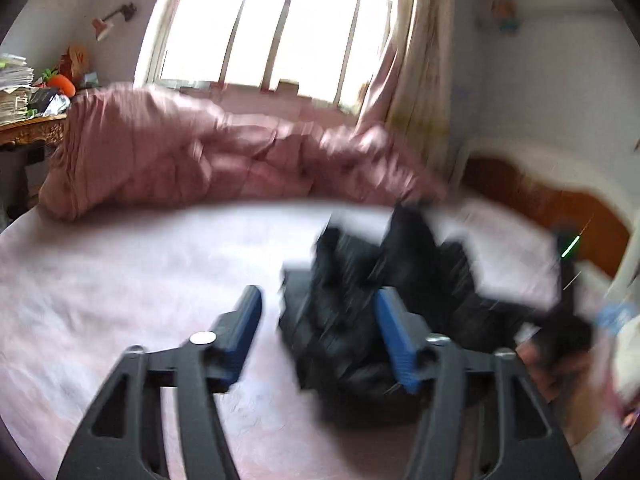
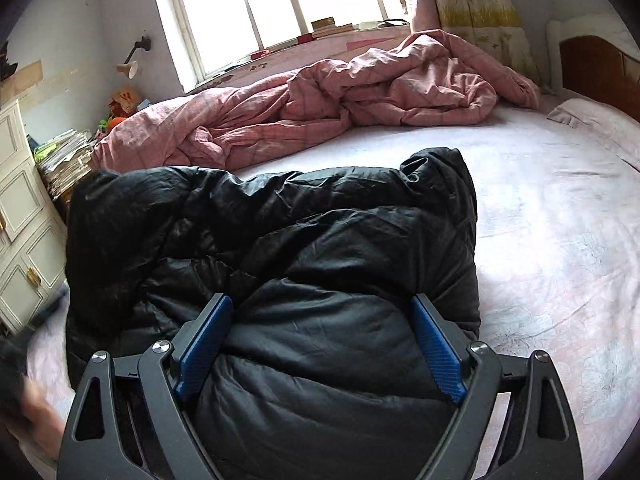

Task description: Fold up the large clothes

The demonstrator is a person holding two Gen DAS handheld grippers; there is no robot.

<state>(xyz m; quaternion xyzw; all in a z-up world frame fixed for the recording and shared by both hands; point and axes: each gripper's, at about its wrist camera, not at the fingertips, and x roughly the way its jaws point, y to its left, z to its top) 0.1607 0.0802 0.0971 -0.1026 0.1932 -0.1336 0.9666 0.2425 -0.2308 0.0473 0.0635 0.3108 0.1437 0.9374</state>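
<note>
A black puffy jacket lies bunched and partly folded on the pale pink bed sheet. My right gripper hangs low over its near end, jaws wide, with a thick fold bulging up between the blue pads. Both pad faces stay bare, so nothing is clamped. The left wrist view is blurred. There my left gripper is open above the sheet, and the jacket lies beyond and under its right finger. No cloth is caught between its pads.
A crumpled pink duvet fills the far side of the bed under the window. A wooden headboard stands at the right. A white cabinet and stacked papers stand to the left. A blurred hand shows at the lower left.
</note>
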